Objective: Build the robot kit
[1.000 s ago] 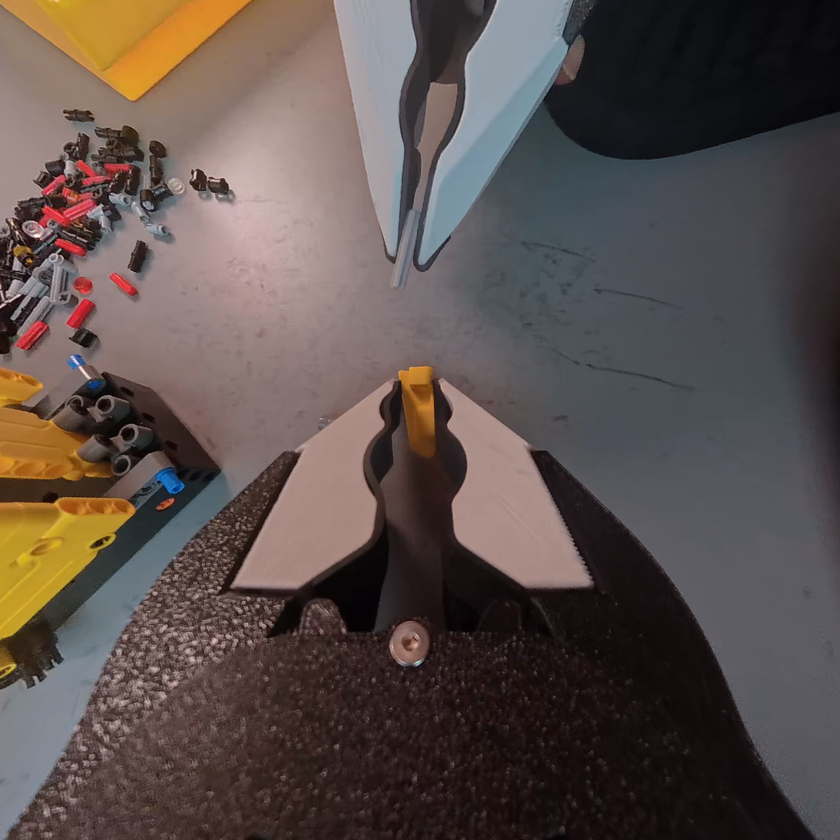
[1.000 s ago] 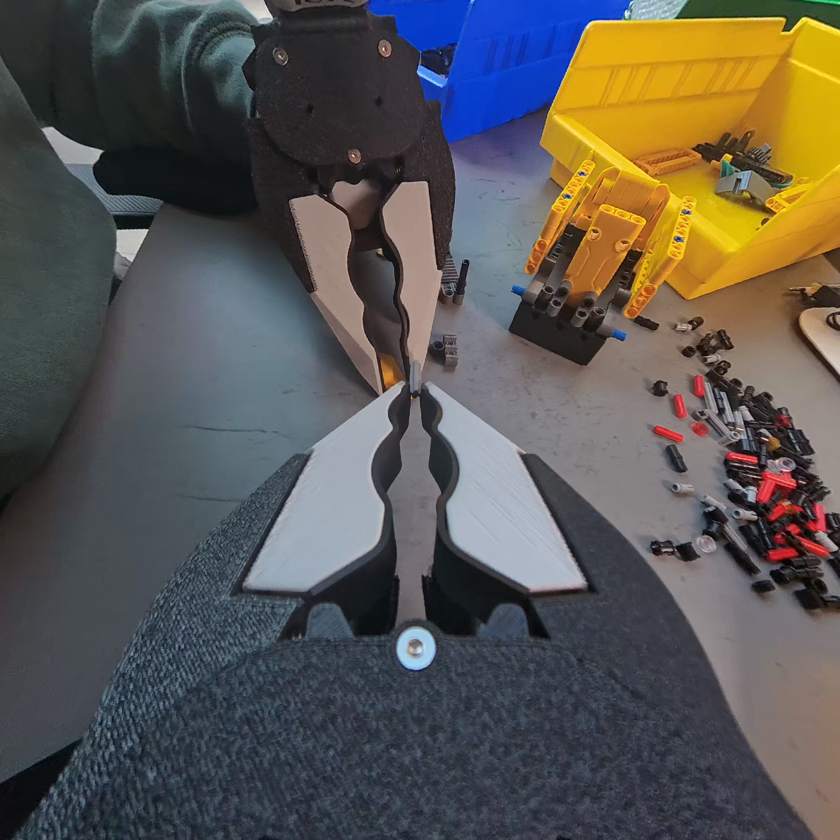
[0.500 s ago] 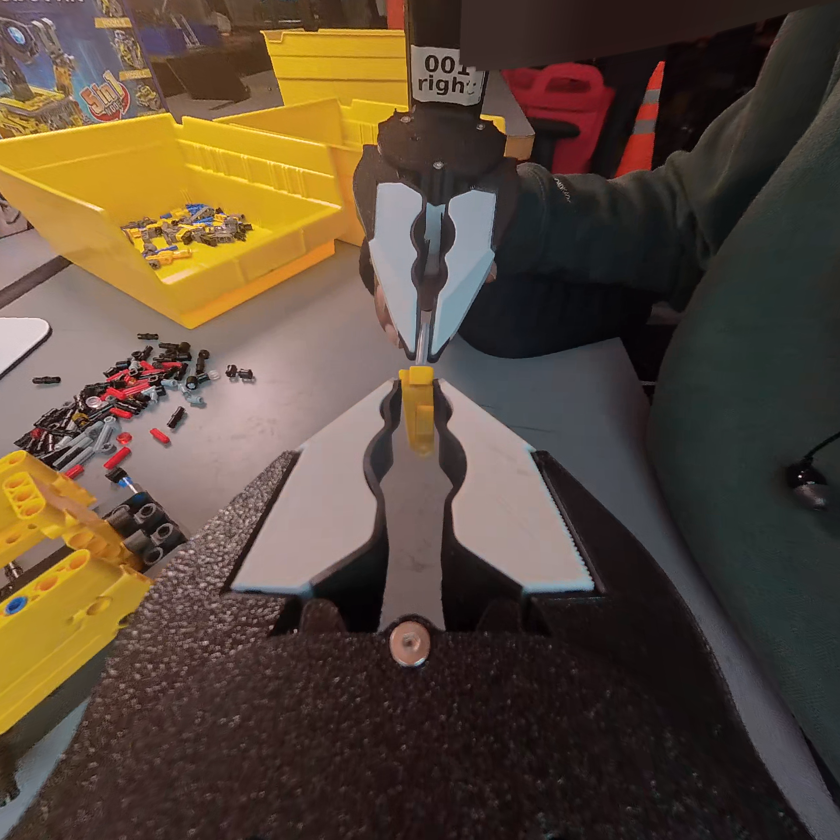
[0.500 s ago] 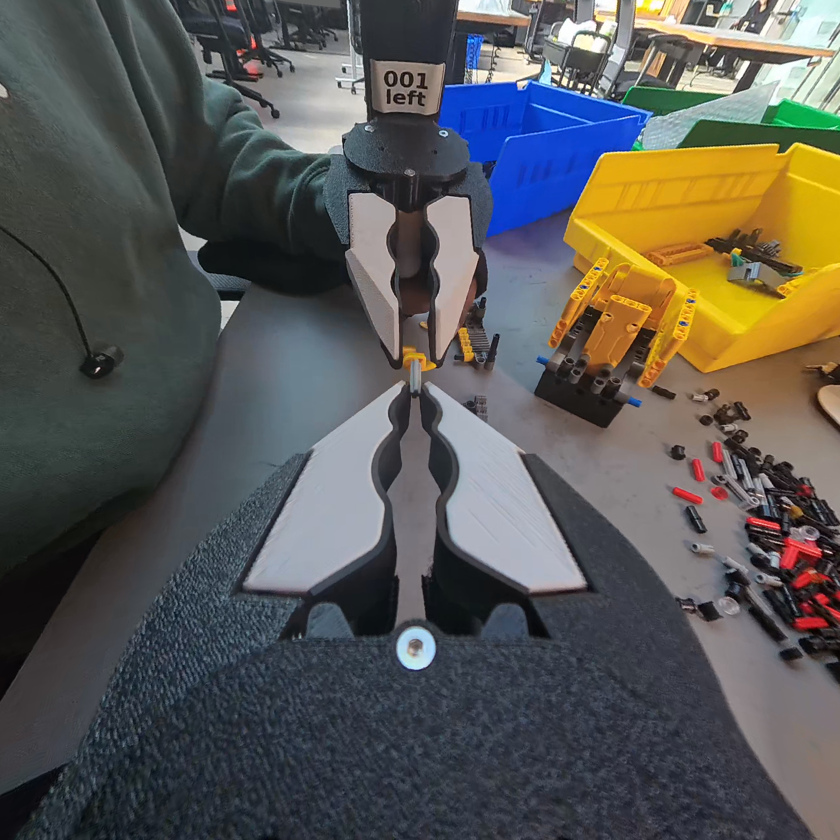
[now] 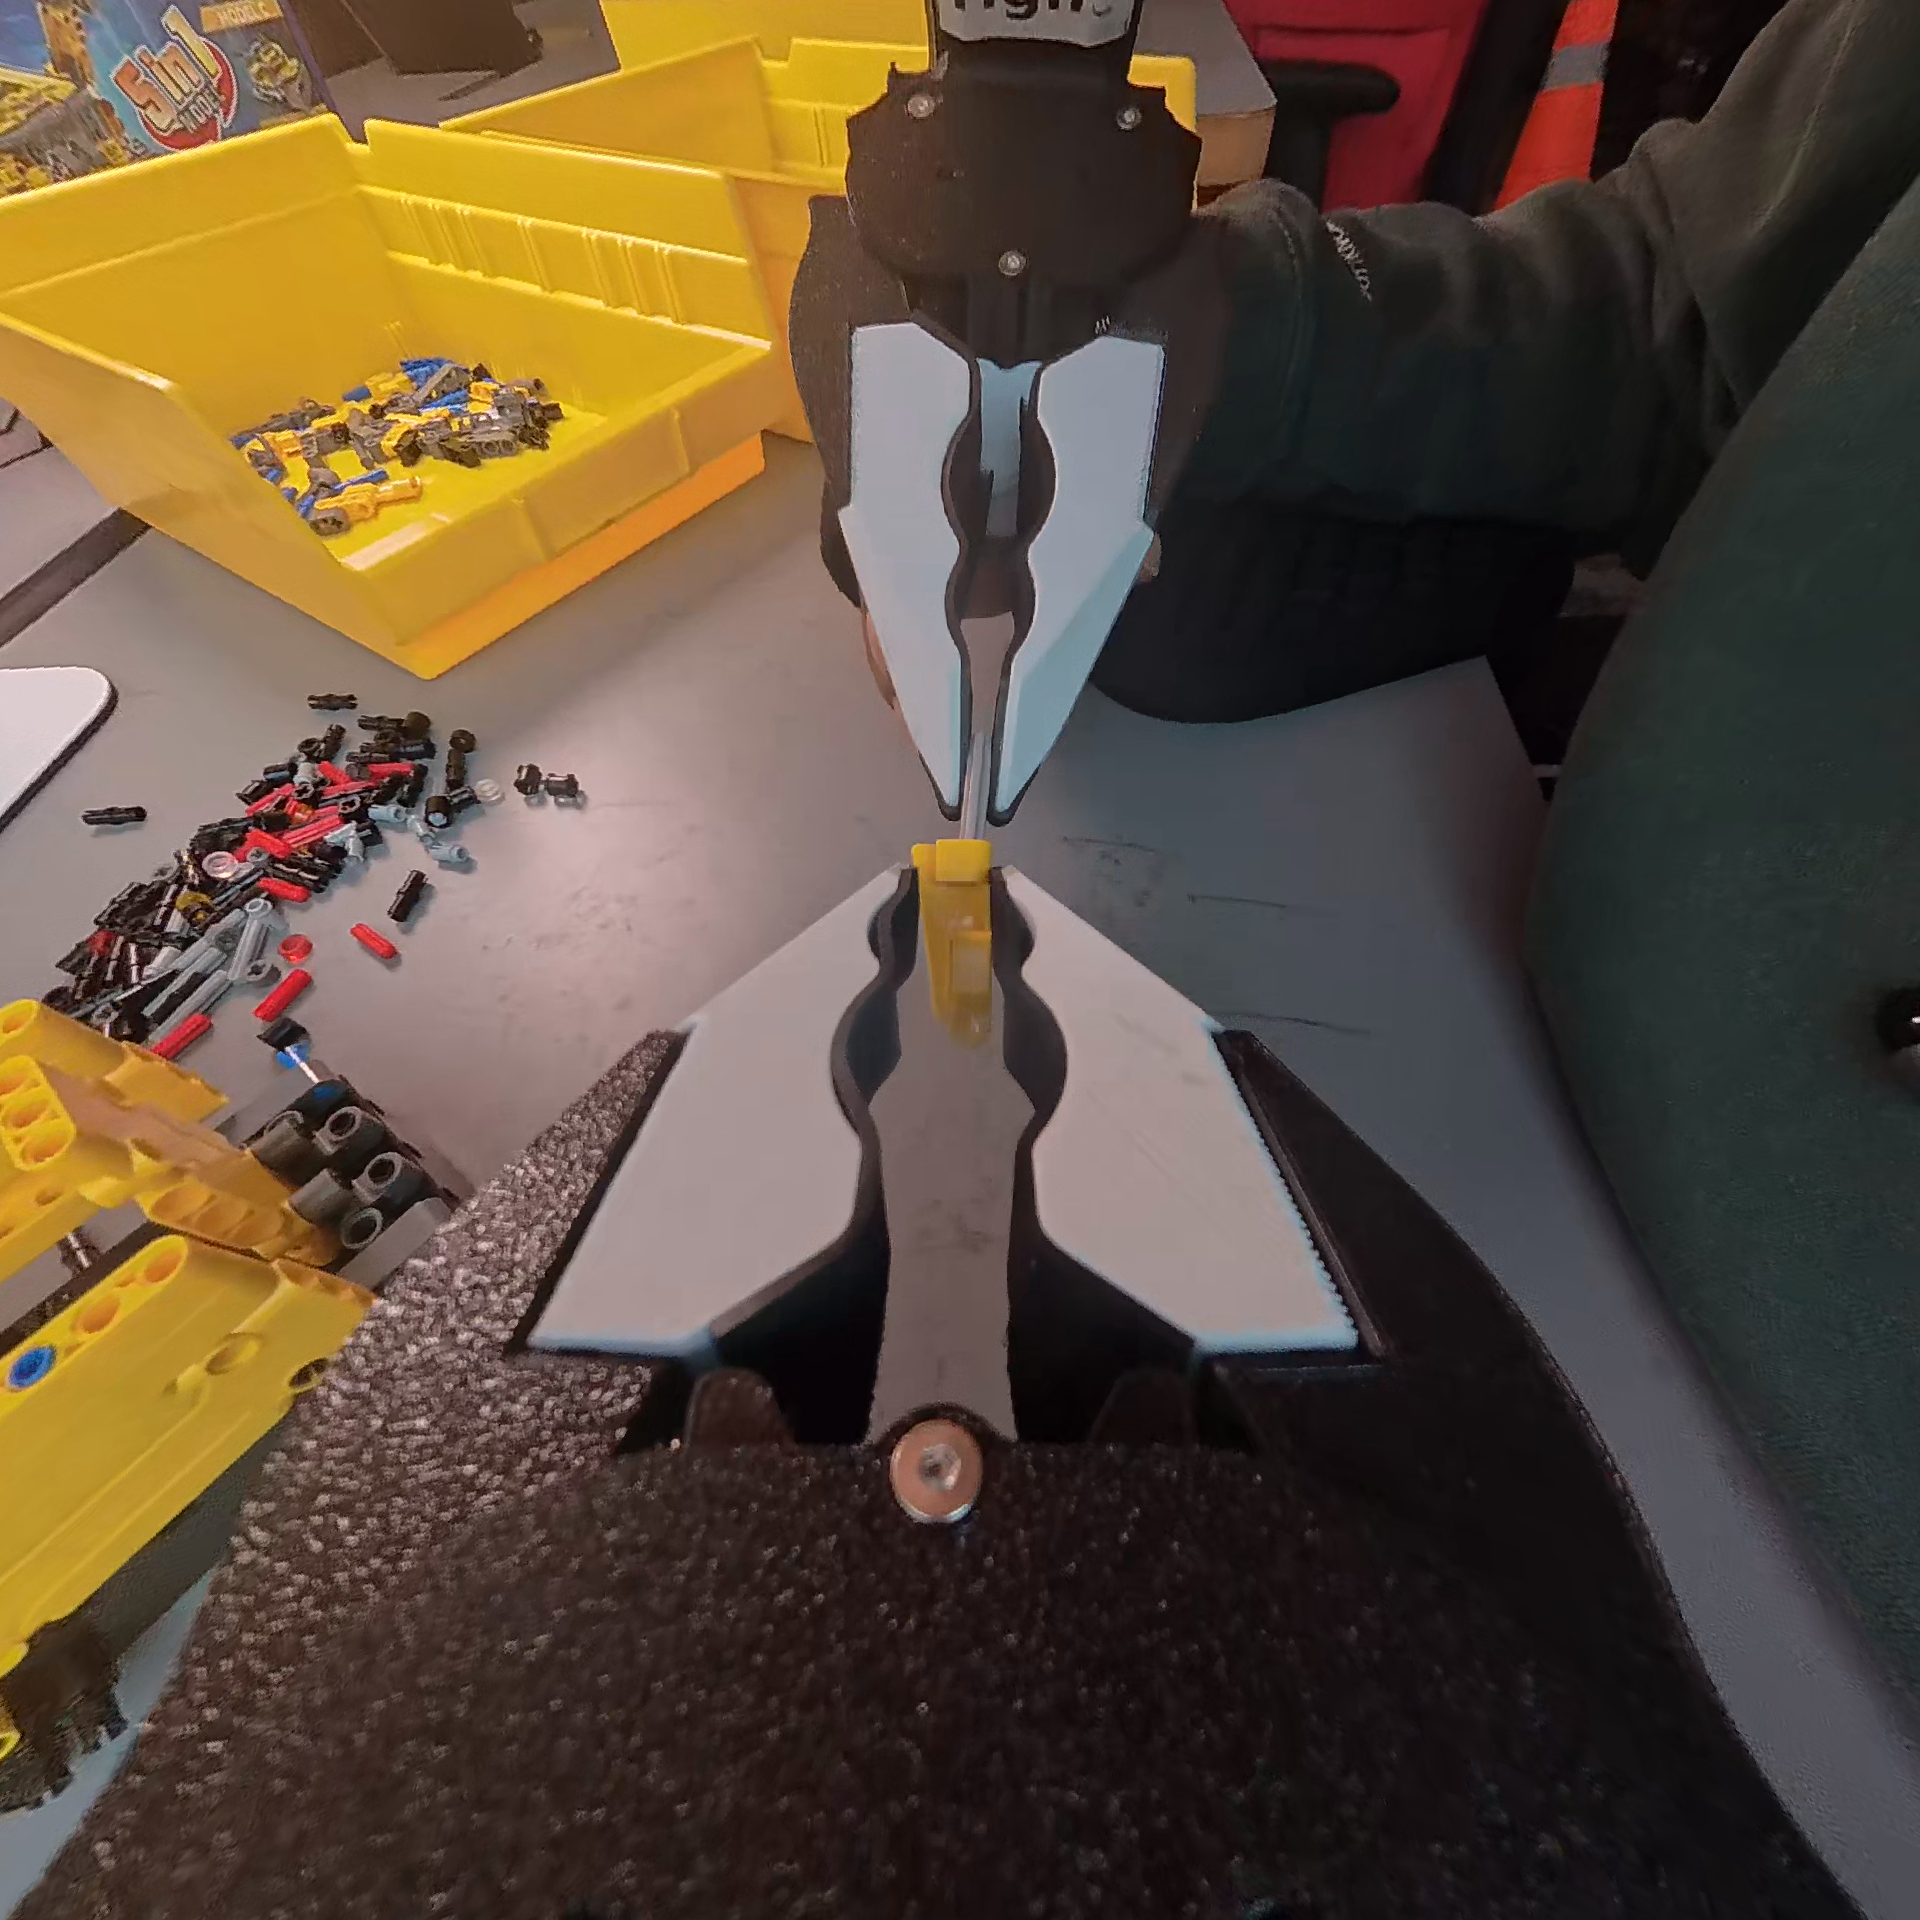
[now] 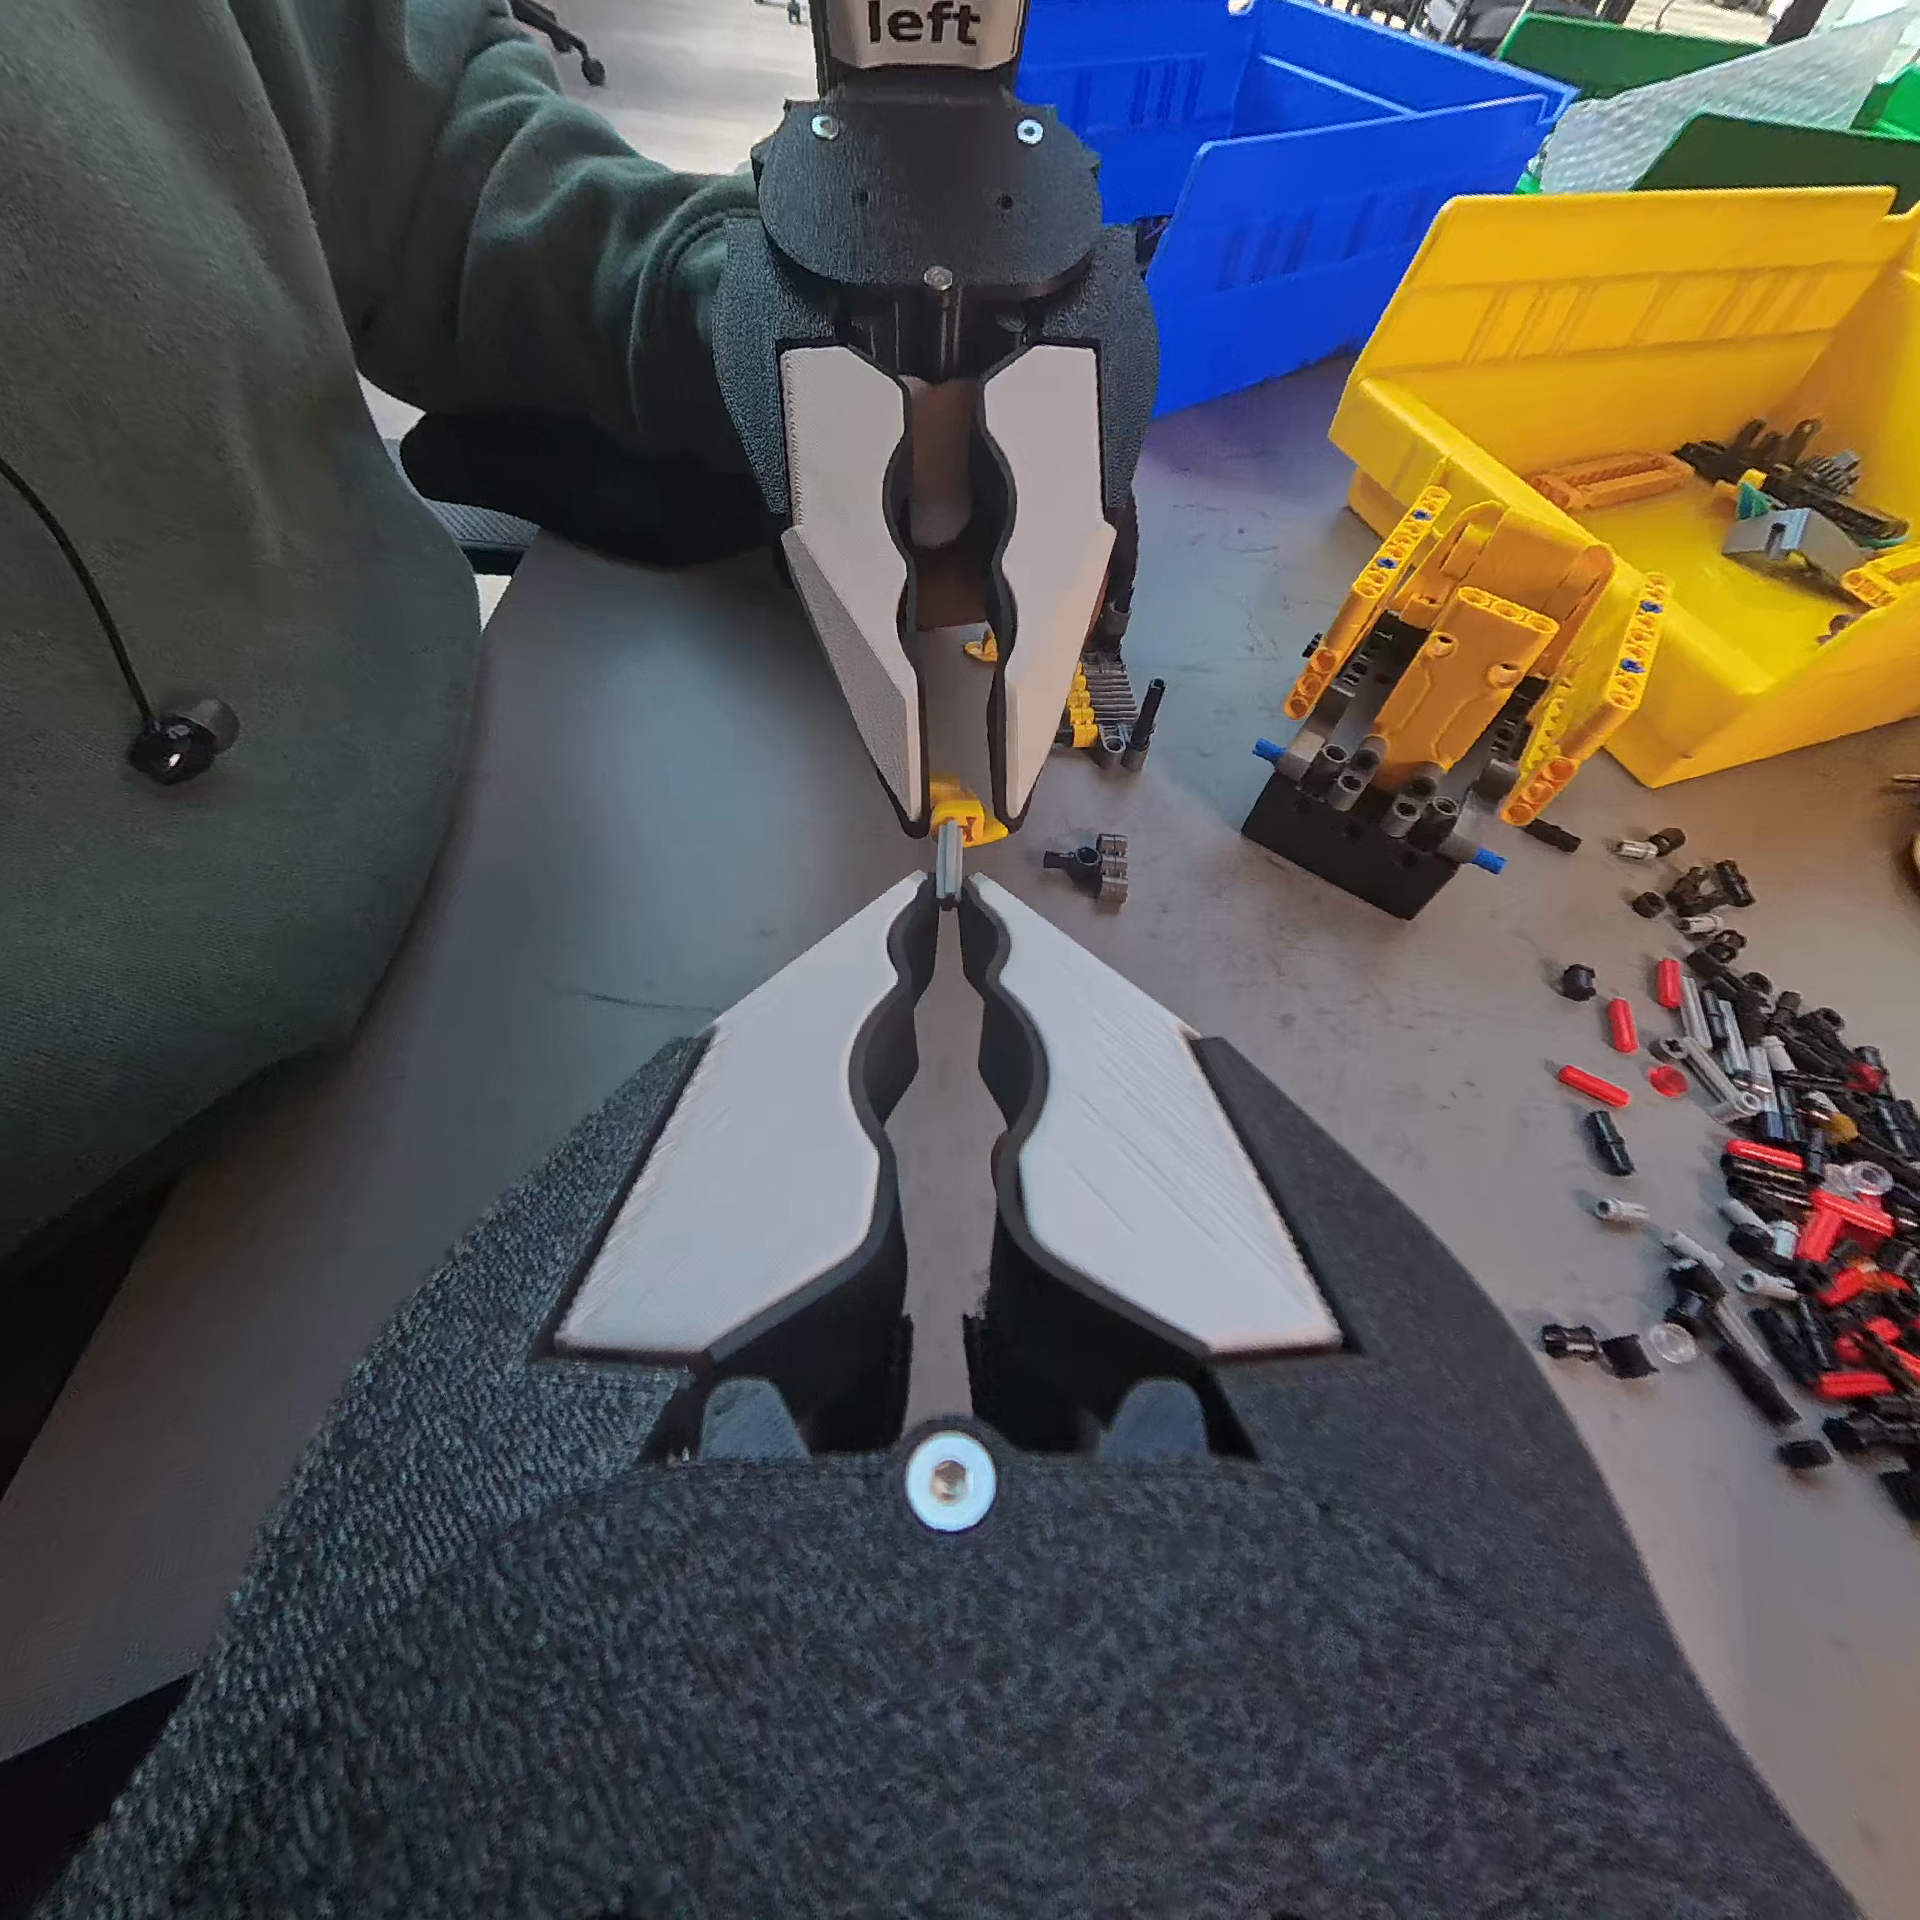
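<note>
My left gripper (image 5: 951, 883) is shut on a small yellow connector piece (image 5: 958, 935), held above the grey table. My right gripper (image 6: 945, 891) is shut on a thin grey axle (image 6: 947, 864). The two grippers face each other tip to tip. The axle's free end meets the end of the yellow piece (image 6: 966, 814). In the left wrist view the right gripper (image 5: 975, 805) points down at the yellow piece with the axle (image 5: 974, 795) between its tips. In the right wrist view the left gripper (image 6: 961, 816) hangs above with the yellow piece in its tips.
A half-built yellow and black brick model (image 6: 1455, 686) stands on the table; it also shows in the left wrist view (image 5: 135, 1247). A heap of small red, black and grey pins (image 6: 1787, 1164) lies beside it. Yellow bins (image 5: 343, 416) and a blue bin (image 6: 1299, 187) stand behind. A person's green sleeve (image 6: 260, 416) is close by.
Both grippers have tilted up from the table and drawn together. The axle tip, apart from the yellow piece a second ago, now meets it.
</note>
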`<act>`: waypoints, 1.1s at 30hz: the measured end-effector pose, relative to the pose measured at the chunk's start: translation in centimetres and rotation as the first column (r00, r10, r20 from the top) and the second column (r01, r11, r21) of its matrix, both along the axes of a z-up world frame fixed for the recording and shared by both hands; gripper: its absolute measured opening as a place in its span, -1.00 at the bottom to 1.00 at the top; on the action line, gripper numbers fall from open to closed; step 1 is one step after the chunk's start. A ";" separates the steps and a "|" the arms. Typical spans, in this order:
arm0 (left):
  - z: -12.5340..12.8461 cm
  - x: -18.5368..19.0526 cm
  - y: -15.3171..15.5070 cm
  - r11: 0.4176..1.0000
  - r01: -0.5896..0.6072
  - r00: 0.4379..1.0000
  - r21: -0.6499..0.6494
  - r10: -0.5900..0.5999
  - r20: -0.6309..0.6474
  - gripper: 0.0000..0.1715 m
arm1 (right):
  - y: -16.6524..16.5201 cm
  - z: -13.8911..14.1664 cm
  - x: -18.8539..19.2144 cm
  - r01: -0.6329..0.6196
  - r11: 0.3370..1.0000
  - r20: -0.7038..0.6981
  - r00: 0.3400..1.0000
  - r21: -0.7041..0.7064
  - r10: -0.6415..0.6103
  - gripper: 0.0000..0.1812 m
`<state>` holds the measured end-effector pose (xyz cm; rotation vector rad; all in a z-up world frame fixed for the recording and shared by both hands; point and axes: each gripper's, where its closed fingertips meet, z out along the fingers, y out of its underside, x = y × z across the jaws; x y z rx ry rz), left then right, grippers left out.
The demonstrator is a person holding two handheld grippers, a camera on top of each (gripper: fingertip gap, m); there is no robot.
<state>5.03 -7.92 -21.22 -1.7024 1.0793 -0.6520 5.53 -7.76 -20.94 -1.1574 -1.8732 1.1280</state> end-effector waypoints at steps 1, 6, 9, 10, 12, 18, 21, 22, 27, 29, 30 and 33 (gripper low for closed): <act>-0.3 0.0 0.0 1.000 0.000 1.000 0.001 0.000 -0.022 -0.85 | -0.1 -0.2 0.0 -0.001 1.000 0.012 1.000 0.009 0.001 -0.97; -2.3 0.1 -0.2 0.999 -0.006 0.991 -0.043 0.001 -0.134 -0.86 | -0.3 -2.1 0.0 -0.008 0.996 0.098 0.995 0.084 0.000 -0.97; -3.3 0.3 -0.6 0.998 0.003 0.982 -0.068 -0.016 -0.188 -0.89 | -0.6 -2.8 0.0 -0.022 0.993 0.135 0.991 0.113 0.007 -0.97; -3.6 0.3 -0.6 0.997 0.000 0.979 -0.074 -0.015 -0.204 -0.89 | -0.7 -3.1 0.1 -0.028 0.991 0.153 0.988 0.131 0.007 -0.97; -4.0 0.3 -0.6 0.996 -0.005 0.974 -0.089 -0.015 -0.226 -0.89 | -0.6 -3.4 0.2 -0.026 0.987 0.179 0.984 0.157 -0.003 -0.98; -5.5 0.5 -0.6 0.994 -0.009 0.948 -0.105 -0.025 -0.318 -0.90 | -0.6 -5.2 0.5 -0.043 0.980 0.265 0.964 0.194 -0.010 -0.98; -5.8 0.5 -0.5 0.993 -0.014 0.944 -0.115 -0.024 -0.329 -0.90 | -0.6 -5.5 0.3 -0.039 0.984 0.271 0.963 0.175 -0.010 -0.98; -5.9 0.5 -0.5 0.994 -0.014 0.941 -0.108 -0.023 -0.337 -0.91 | -0.6 -5.7 0.3 -0.040 0.985 0.271 0.963 0.166 -0.006 -0.98; -3.2 0.6 -0.2 0.996 -0.013 0.984 -0.093 -0.004 -0.177 -0.90 | -0.3 -2.8 -0.2 -0.011 1.000 0.127 0.992 0.015 0.009 -1.00; -2.0 0.6 -0.2 0.996 -0.010 0.994 -0.085 0.000 -0.108 -0.90 | 0.2 -1.9 -0.2 0.009 1.000 0.088 0.996 -0.002 -0.009 -1.00; -1.6 0.6 -0.2 0.996 -0.007 0.996 -0.088 0.000 -0.085 -0.89 | 0.3 -1.8 -0.1 0.013 1.000 0.082 0.997 0.000 -0.013 -1.00; -1.4 0.5 -0.2 0.996 -0.006 0.998 -0.094 0.000 -0.065 -0.89 | 0.5 -1.7 -0.1 0.023 1.000 0.073 0.997 0.000 -0.023 -1.00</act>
